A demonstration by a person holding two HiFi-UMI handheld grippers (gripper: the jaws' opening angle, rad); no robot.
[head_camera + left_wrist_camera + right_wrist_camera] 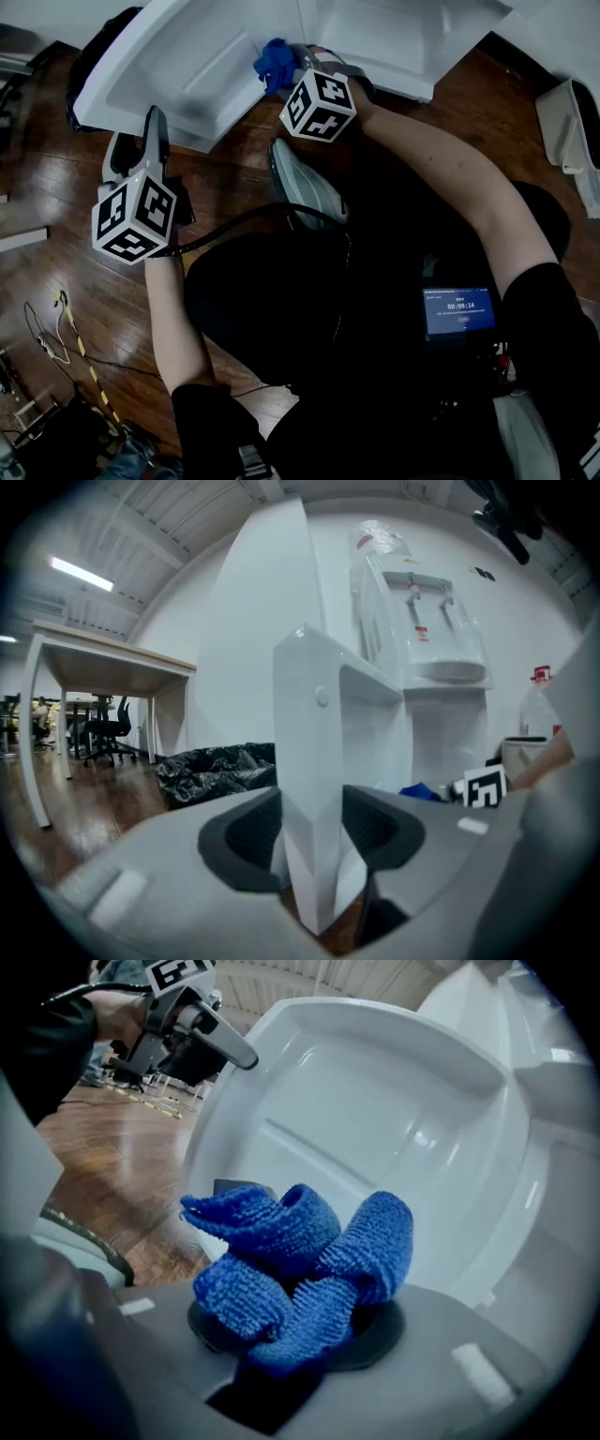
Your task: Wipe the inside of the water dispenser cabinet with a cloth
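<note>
The white cabinet door (187, 66) stands swung open at the upper left of the head view. My left gripper (155, 117) is shut on the door's outer edge (305, 761), with a pad on each side of it. My right gripper (286, 66) is shut on a bunched blue cloth (300, 1260), held close to the door's moulded inner panel (375, 1110). From the right gripper view my left gripper (202, 1026) shows at the door's rim. The cloth (274, 61) pokes out ahead of the right marker cube. The open cabinet (394, 37) lies just right of it, and the dispenser's taps (422, 630) stand above.
A black plastic bag (216, 766) lies on the wood floor left of the door, beyond it a white table (103, 658). The person's shoe (305, 187) rests below the door. Cables (66, 328) trail at lower left. A white container (572, 122) stands at the right.
</note>
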